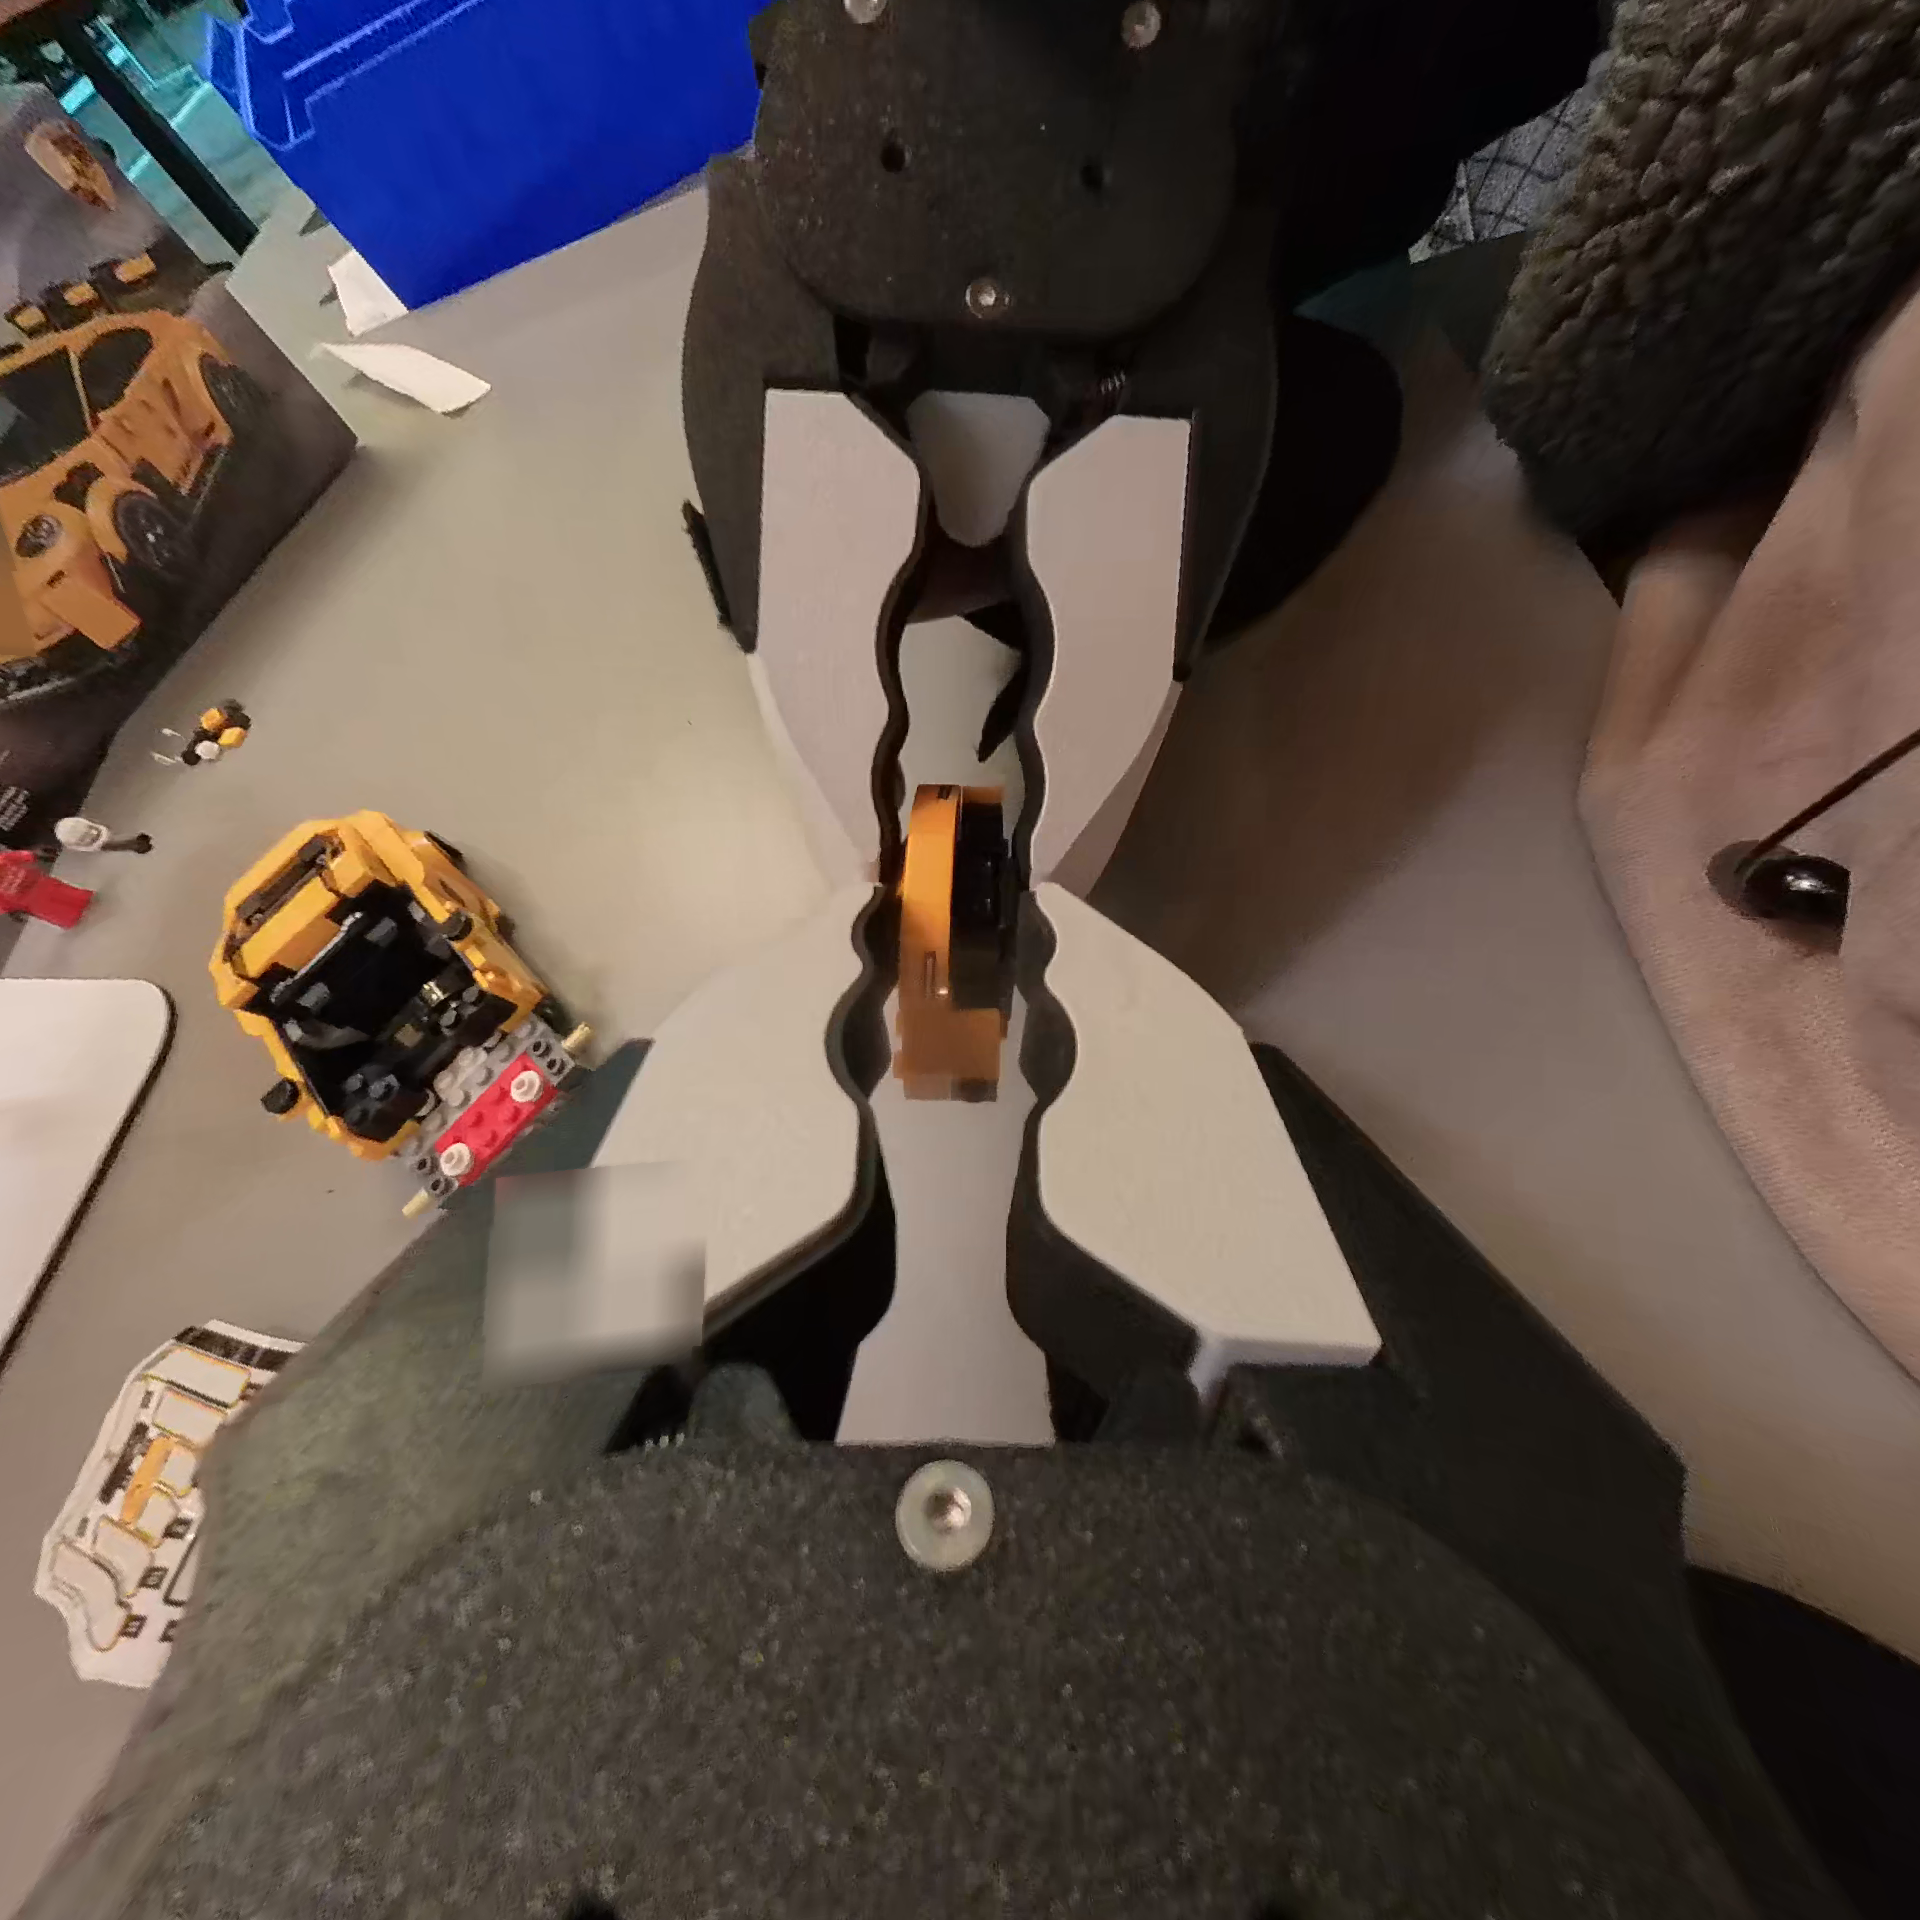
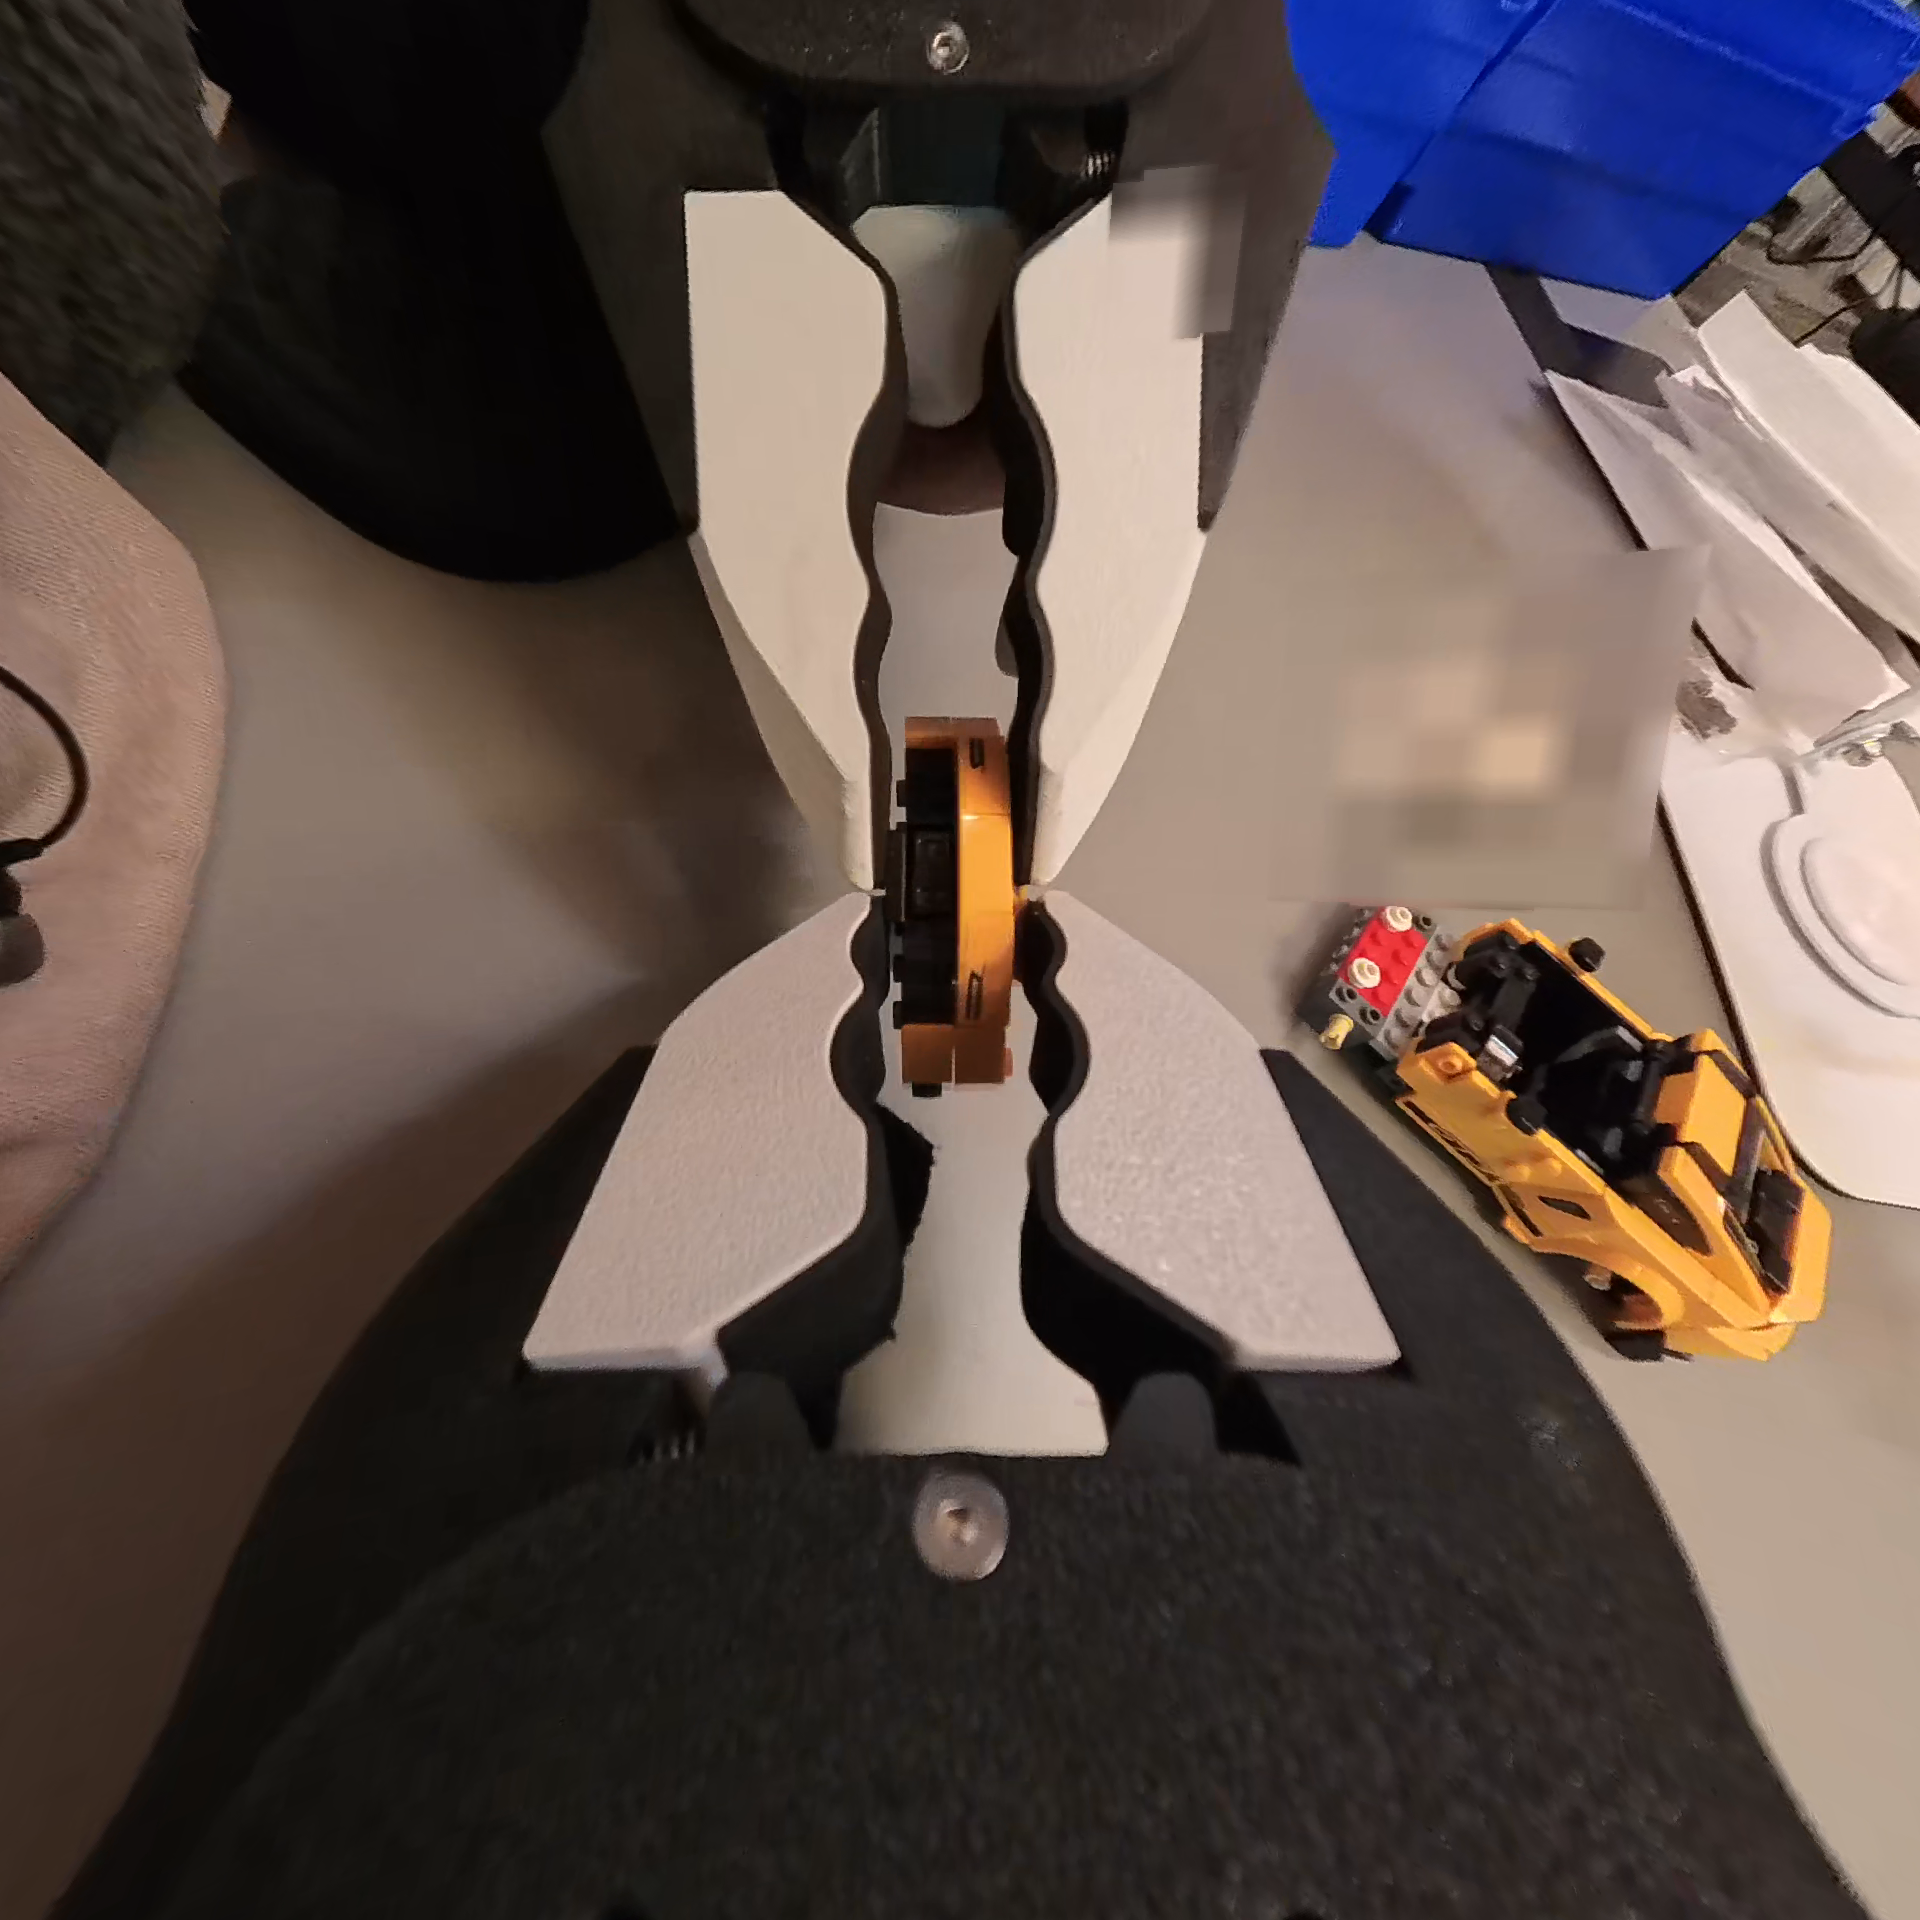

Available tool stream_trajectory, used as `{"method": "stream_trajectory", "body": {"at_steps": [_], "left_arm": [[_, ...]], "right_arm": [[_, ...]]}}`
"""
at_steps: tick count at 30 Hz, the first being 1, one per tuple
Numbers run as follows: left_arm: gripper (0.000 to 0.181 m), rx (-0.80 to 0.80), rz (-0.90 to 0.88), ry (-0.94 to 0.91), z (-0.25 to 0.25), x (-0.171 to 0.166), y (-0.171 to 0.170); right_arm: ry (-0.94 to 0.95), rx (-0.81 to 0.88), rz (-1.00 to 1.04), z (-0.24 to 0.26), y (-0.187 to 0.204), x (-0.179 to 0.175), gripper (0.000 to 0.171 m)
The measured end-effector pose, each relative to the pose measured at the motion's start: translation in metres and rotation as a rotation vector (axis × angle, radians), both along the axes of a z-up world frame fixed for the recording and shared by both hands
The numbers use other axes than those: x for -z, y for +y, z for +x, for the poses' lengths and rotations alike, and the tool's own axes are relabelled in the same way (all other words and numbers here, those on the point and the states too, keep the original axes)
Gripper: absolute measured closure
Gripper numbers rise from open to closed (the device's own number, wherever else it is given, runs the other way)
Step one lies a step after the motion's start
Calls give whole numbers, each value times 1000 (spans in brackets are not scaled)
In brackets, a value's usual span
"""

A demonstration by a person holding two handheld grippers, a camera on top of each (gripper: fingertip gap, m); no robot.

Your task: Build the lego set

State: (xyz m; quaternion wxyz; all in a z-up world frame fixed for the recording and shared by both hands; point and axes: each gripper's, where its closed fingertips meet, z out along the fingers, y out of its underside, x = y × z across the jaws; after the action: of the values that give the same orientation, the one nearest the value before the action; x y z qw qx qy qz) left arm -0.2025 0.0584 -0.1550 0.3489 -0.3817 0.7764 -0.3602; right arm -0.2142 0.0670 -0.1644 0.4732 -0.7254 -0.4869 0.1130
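Left gripper point(image 1: 951, 935) and right gripper point(image 2: 951, 935), tip to tip, jaws clamped on one orange-black subassembly point(image 1: 951, 935); unfinished car point(image 1: 390, 997) beside them on counter point(image 1: 540, 665).

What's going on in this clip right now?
A person is building a lego car with two handheld grippers. The left gripper and the right gripper meet tip to tip, both shut on the same small orange-and-black sub-assembly, held above the grey table. The partly built orange car sits apart on the table, its cabin open and its grey and red base bricks bare at one end. A few loose pieces and the set's box lie beyond it.
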Motion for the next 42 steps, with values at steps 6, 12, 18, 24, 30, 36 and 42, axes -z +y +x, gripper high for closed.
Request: {"method": "stream_trajectory", "body": {"at_steps": [6,12,18,24,30,36,42], "left_arm": [[159,21,-12,-24,0,-4,-1],[159,63,-184,-18,-3,-9,1],[155,36,-158,14,-8,-8,8],[157,10,-363,87,-9,-13,7],[157,-41,-826,192,-10,-29,10],[157,-17,-1301,256,-11,-42,14],[157,35,-1434,335,-13,-43,1]], "right_arm": [[49,-11,-42,-2,-1,-3,147],[174,-33,-179,-6,-4,-7,147],[197,-46,-220,-5,-1,-17,147],[201,-14,-271,-2,2,-20,145],[235,71,-193,10,11,-37,121],[-7,128,147,13,15,-46,113],[-16,49,126,1,19,-37,116]]}}
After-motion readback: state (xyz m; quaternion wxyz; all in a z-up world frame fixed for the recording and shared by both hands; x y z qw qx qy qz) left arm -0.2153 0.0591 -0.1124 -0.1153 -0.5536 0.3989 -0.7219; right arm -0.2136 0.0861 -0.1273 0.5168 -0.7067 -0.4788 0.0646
